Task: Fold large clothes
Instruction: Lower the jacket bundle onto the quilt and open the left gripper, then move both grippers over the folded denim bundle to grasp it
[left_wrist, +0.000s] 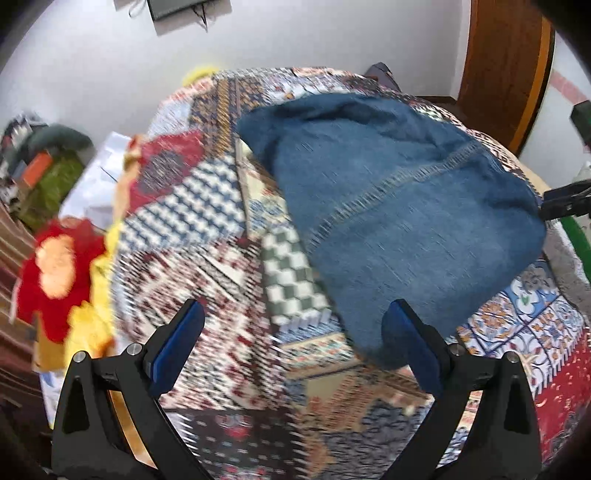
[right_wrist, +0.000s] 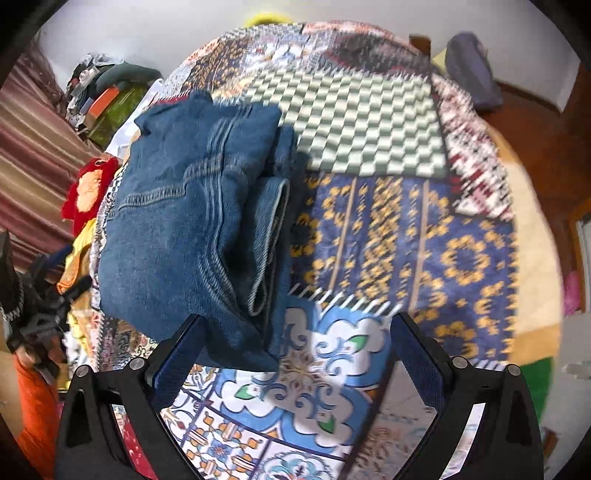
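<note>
Denim jeans lie in a folded bundle on the patchwork bedspread, layers stacked, one hemmed edge curling open along the bundle's right side. Your left gripper is spread wide with nothing between its blue pads; the near corner of the jeans sits just beside the right pad, not clamped. Your right gripper is likewise spread and empty, the bundle's near corner lying between the fingers but unpressed.

Judgement: the fold looks largely done; what remains is either a last tidy-up or a final halving.
- Both views are smeared, so settle your hands before committing to a pinch.
- If you fold again, pinch through all layers at the near corners, one gripper per corner.
- Lift only enough to clear the bedspread, so its loose cloth does not ride up with the denim.
- Tuck the curled hem flat first, or it will spring the stack open.
</note>
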